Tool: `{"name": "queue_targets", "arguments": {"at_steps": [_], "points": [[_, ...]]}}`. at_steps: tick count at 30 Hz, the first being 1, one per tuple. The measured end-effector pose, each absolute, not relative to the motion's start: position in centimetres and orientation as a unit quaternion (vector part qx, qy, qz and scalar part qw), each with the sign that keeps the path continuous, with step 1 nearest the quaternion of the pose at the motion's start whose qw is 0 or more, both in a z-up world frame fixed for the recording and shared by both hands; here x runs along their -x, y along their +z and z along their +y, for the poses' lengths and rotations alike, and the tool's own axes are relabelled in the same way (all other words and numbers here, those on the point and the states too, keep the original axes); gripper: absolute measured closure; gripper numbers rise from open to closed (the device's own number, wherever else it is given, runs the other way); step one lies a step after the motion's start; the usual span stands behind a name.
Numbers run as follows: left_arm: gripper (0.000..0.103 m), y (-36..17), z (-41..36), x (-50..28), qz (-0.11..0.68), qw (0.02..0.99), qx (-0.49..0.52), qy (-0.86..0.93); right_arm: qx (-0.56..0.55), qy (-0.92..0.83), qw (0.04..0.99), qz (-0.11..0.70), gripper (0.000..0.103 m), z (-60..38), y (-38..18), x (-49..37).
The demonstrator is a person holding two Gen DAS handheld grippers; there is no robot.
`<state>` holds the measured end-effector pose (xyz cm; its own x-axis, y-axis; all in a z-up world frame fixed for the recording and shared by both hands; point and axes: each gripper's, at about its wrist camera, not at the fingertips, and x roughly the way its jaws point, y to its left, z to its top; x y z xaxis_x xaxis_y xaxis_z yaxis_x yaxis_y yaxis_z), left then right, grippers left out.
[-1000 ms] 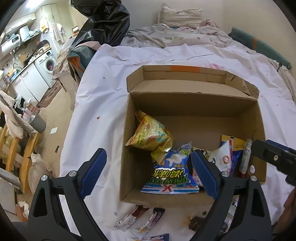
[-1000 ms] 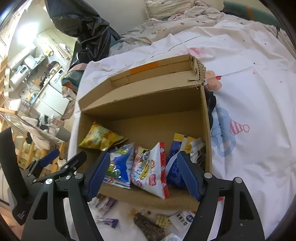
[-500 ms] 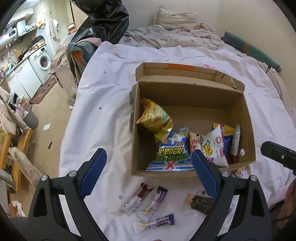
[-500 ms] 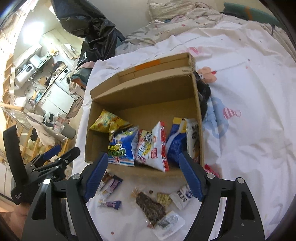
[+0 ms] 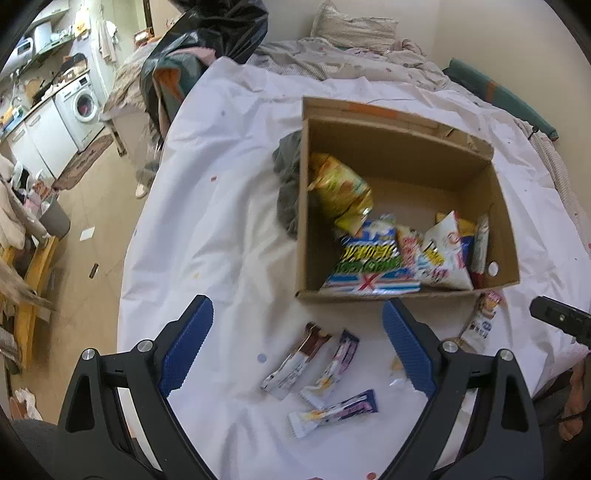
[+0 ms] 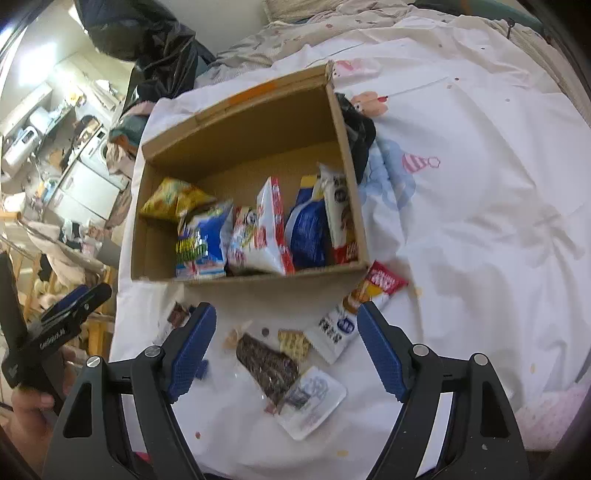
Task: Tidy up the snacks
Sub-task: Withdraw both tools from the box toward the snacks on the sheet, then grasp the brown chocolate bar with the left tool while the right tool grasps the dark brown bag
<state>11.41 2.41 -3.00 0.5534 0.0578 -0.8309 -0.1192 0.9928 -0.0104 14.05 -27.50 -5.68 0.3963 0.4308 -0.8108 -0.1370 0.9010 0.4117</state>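
Left gripper (image 5: 297, 349): jaws spread wide, nothing between the pads. Three slim foil snack bars (image 5: 295, 363) lie loose on the sheet in the gap below the jaws, untouched.

Right gripper (image 6: 286, 349): jaws likewise spread and empty. Beneath the gap lie a dark clear-wrapped snack (image 6: 267, 363), a small cracker pack (image 6: 293, 341) and a flat white packet (image 6: 314, 400); a long white-and-red pouch (image 6: 364, 304) lies just beside the right pad.

The cardboard box (image 5: 502, 229) sits beyond both grippers, open-topped, with crinkled snack bags (image 5: 373, 258) leaning along its near wall.

Surface: a creased white bedsheet (image 5: 221, 206) with small prints. A washing machine (image 5: 83, 107) and a black plastic bag (image 5: 221, 26) stand beyond the bed.
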Motion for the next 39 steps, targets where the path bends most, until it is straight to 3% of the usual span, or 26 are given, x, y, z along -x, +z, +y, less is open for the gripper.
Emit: {"name": "queue_targets", "arguments": {"at_steps": [9,11,15,19,23,24,26,31,39], "points": [[0.013,-6.5,4.8,-12.6,0.547,0.829,0.099,0.052,-0.118,0.171,0.816,0.539,0.022,-26.7,-7.0,-12.8],[0.024,-7.9,4.6,-12.8,0.575,0.811,0.101,0.042,-0.117,0.168,0.813,0.544,0.022,-26.5,-7.3,-13.1],[0.033,-10.5,4.1,-13.4,0.605,0.791,0.072,0.055,-0.128,0.174,0.811,0.543,0.022,-26.2,-7.3,-13.3],[0.057,-13.8,3.2,-14.4,0.641,0.764,0.032,0.059,-0.127,0.173,0.812,0.543,0.022,-26.0,-7.3,-13.7],[0.061,-15.0,2.0,-14.6,0.652,0.756,0.027,0.043,-0.153,0.174,0.799,0.554,0.022,-26.8,-8.0,-14.2],[0.066,-15.1,1.8,-14.7,0.651,0.757,0.016,0.043,-0.164,0.175,0.794,0.558,0.022,-27.1,-8.3,-14.3],[0.087,-15.4,1.2,-14.8,0.652,0.757,-0.004,0.045,-0.172,0.172,0.791,0.562,0.022,-27.4,-8.5,-14.4],[0.089,-14.6,1.3,-14.3,0.644,0.763,-0.001,0.054,-0.177,0.170,0.793,0.558,0.022,-27.8,-8.2,-14.4],[0.089,-8.6,3.1,-11.9,0.604,0.793,0.072,0.039,-0.167,0.174,0.787,0.567,0.022,-27.2,-8.6,-14.4]]}}
